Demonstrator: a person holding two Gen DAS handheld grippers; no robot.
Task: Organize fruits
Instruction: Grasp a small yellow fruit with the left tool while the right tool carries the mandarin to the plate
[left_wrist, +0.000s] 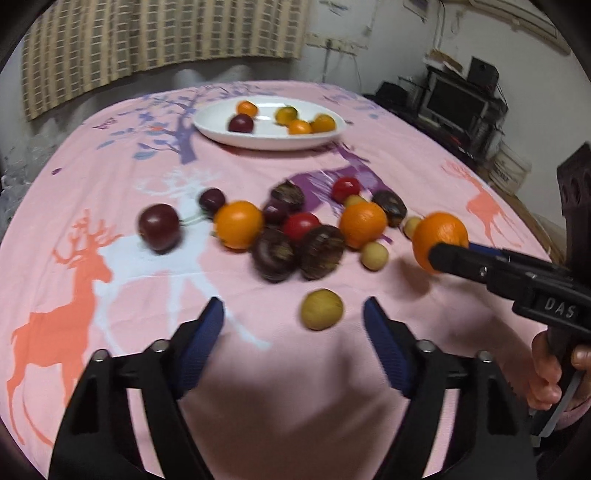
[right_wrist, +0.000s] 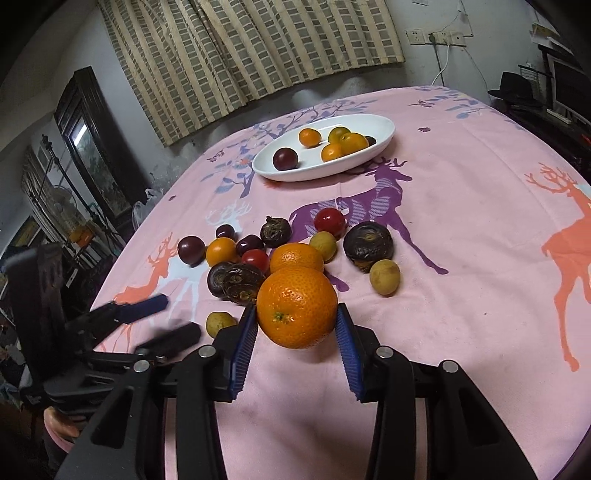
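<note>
Desk under a pink deer-print cloth (right_wrist: 461, 240), checked curtain (right_wrist: 251, 48) on the wall behind — fruit sorting.

White plate (right_wrist: 384, 129) sits at the far side of the desk, holding several small oranges and one dark plum; the loose fruit pile (right_wrist: 273, 251) lies nearer than the plate, mid-cloth. Right hand-held gripper (right_wrist: 297, 325) pinches an orange (right_wrist: 297, 308) between its blue pads, raised off the cloth just near of the pile. Left hand-held gripper (left_wrist: 293, 317) — fingers spread wide, holding nothing; a yellow-green fruit (left_wrist: 321, 309) lies between the tips.

Fruit cluster (right_wrist: 280, 254) blocks straight path to plate (right_wrist: 384, 129).
</note>
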